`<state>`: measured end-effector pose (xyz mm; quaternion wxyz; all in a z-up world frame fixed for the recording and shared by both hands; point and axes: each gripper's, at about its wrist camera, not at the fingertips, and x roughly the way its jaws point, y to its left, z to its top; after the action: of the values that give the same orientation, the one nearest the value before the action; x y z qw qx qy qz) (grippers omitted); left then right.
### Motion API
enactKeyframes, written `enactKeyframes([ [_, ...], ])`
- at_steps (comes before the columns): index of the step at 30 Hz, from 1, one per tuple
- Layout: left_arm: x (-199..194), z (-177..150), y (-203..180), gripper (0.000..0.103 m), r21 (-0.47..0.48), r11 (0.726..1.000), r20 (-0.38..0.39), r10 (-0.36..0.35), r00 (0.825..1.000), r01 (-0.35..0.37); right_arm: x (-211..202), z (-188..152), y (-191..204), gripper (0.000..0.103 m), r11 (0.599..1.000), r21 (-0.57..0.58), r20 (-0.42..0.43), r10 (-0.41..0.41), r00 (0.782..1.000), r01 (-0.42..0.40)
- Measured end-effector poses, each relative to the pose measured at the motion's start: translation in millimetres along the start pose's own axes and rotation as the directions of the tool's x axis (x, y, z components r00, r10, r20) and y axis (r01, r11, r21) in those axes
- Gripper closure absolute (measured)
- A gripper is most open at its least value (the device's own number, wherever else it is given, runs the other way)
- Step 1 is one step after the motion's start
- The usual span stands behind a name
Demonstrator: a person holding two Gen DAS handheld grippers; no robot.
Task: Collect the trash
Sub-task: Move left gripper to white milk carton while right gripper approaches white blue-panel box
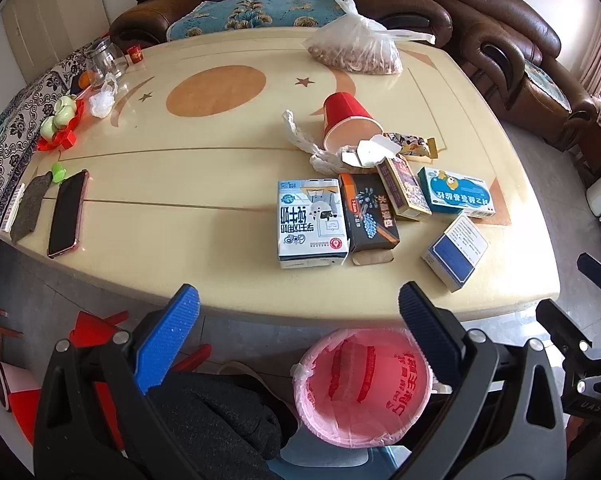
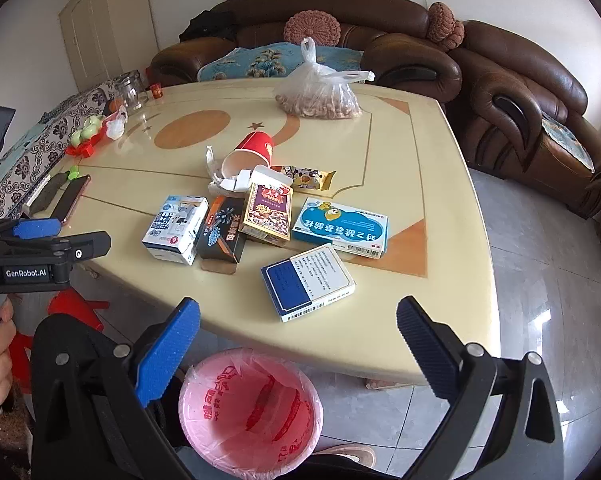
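Several boxes lie on the cream table [image 1: 204, 184]: a white and blue carton [image 1: 311, 222] [image 2: 177, 228], a black box [image 1: 367, 213] [image 2: 223, 234], a purple and gold box [image 1: 405, 188] [image 2: 267, 214], a light blue box [image 1: 455, 192] [image 2: 341, 228] and a blue and white box [image 1: 454, 253] [image 2: 308, 282]. A tipped red paper cup [image 1: 346, 120] [image 2: 249, 156], crumpled white plastic [image 1: 300, 138] and a snack wrapper [image 1: 412, 144] [image 2: 308, 176] lie behind them. A pink-lined bin [image 1: 362, 390] [image 2: 252, 412] stands below the table's near edge. My left gripper [image 1: 298, 308] and right gripper [image 2: 298, 320] are open and empty, above the bin.
A phone [image 1: 67, 213], a grey cloth [image 1: 30, 208], a clear bag of nuts [image 1: 356, 50] [image 2: 320, 94], a glass jar [image 1: 104, 60] and a red tray with green cups [image 1: 60, 120] are on the table. A brown sofa [image 2: 500, 92] stands behind. Red stools [image 1: 96, 328] stand on the floor.
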<state>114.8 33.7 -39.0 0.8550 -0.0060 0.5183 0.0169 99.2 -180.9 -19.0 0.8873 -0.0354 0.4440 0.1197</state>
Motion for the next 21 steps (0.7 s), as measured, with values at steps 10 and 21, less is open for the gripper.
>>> enactKeyframes([
  [10, 31, 30, -12, 0.005, 0.028, 1.000, -0.054, 0.009, 0.998, -0.007, 40, 20, -14, 0.006, 0.997, -0.043, -0.094, 0.059, 0.994, -0.063],
  [21, 72, 52, -16, 0.005, 0.031, 0.999, -0.156, -0.007, 0.988, 0.012, 78, 31, -24, 0.006, 0.990, -0.064, -0.194, 0.115, 0.974, -0.130],
])
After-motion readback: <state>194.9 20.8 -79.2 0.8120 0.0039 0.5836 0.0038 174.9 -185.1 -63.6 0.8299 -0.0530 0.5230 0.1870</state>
